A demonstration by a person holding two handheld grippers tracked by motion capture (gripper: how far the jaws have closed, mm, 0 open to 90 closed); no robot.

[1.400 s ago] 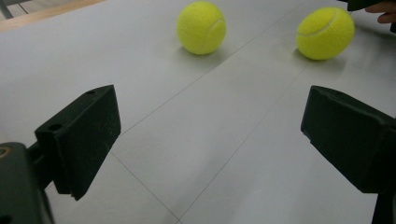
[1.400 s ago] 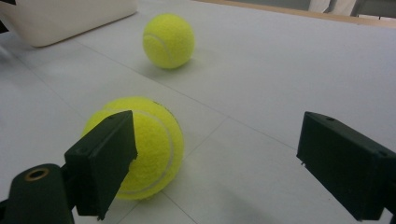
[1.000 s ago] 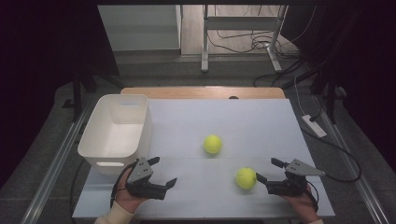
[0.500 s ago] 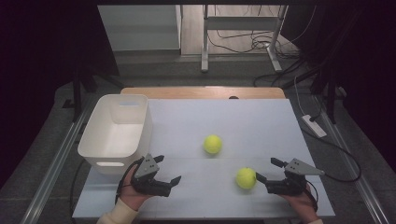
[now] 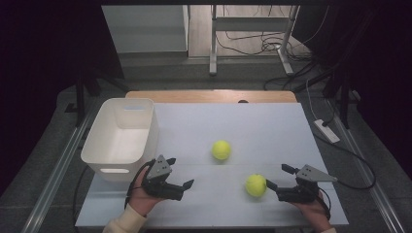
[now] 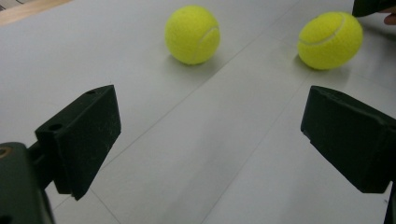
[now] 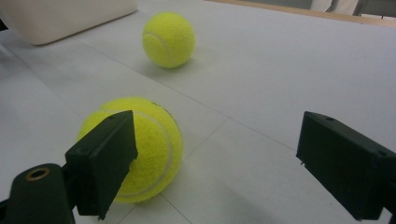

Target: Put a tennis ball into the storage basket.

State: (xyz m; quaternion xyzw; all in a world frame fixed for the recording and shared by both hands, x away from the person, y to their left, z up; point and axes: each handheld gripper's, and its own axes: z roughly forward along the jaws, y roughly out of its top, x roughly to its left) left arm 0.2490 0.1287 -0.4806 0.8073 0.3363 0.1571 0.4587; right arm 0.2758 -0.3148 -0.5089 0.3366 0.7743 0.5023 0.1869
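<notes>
Your right gripper (image 5: pixel 273 176), jaws spread, sits off-centre beside the near tennis ball (image 5: pixel 255 185); closing could roll it away. Left gripper (image 5: pixel 180 172) is also spread, empty.

Each black tool (image 5: pixel 180 186) carries a grey three-cornered plate; the left sleeve (image 5: pixel 121 225) is cream.

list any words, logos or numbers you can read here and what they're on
No readable text anywhere.
Near tennis ball: a dark mark beside the seam, too blurred to read.
Far tennis ball: white seam lines, no print showing.
White bin: plain walls.
Left gripper and right gripper: no labels.
</notes>
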